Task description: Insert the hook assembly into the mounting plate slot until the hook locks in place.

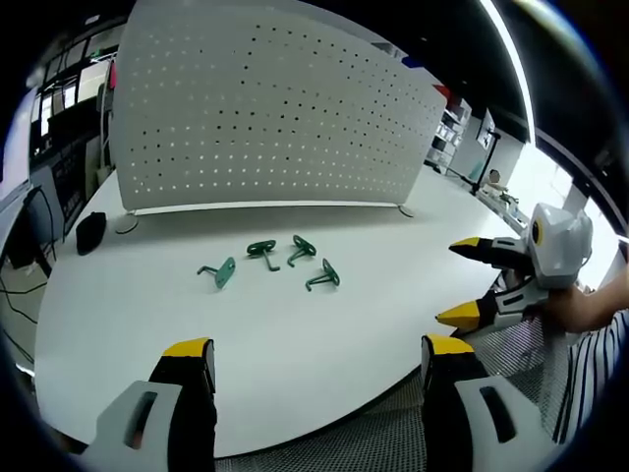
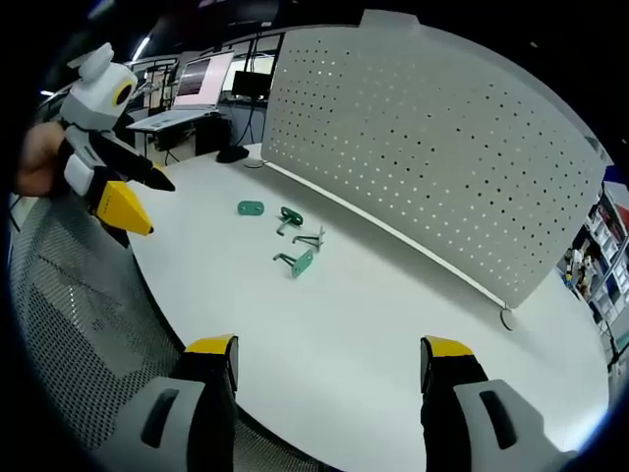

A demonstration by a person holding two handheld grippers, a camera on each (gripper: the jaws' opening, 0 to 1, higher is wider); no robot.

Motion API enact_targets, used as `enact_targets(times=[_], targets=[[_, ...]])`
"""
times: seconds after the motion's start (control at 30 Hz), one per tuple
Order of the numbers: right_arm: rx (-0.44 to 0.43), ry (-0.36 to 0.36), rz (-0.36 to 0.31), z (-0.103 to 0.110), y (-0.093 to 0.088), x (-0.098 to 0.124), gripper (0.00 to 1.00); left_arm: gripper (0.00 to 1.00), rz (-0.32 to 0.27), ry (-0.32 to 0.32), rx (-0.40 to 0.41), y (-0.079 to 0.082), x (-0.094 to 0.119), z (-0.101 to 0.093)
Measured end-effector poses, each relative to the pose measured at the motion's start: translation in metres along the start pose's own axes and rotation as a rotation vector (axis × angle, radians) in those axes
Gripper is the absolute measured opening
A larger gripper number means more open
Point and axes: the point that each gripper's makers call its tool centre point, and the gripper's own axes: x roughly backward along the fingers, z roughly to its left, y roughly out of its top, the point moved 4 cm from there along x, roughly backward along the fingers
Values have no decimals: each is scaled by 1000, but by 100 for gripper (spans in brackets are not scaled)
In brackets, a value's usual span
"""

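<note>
**Four green hooks on a white tabletop**

Four green hook assemblies (image 1: 266,249) (image 1: 219,272) (image 1: 301,250) (image 1: 323,278) lie loose mid-tabletop (image 1: 334,334), near the upright white perforated mounting plate (image 1: 265,108) along its far edge. Left claw (image 1: 319,359) and right claw (image 2: 329,359) both gape wide, empty, over the near edge. No readable writing.

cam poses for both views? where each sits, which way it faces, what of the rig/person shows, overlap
Left gripper view: rides the left gripper, facing across the white table to the pegboard; own jaws open, right gripper and a hand at right.
Right gripper view: rides the right gripper, viewing the pegboard obliquely; own jaws open, left gripper at upper left.
Shared: table, pegboard, four green hooks.
</note>
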Motion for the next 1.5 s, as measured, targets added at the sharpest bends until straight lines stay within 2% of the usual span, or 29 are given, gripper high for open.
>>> enact_targets(times=[0.87,1.13,1.3,1.5], targets=[[-10,1,-10,0,2,1,72,89,9,-5,-3,-1,0,-1],[-13,3,-15,0,3,2,71,86,5,24,10,2,-1,2],[-17,2,-20,-1,4,2,71,84,14,42,42,4,-9,5],[-8,0,-19,-1,4,2,70,83,7,50,176,0,-24,18]])
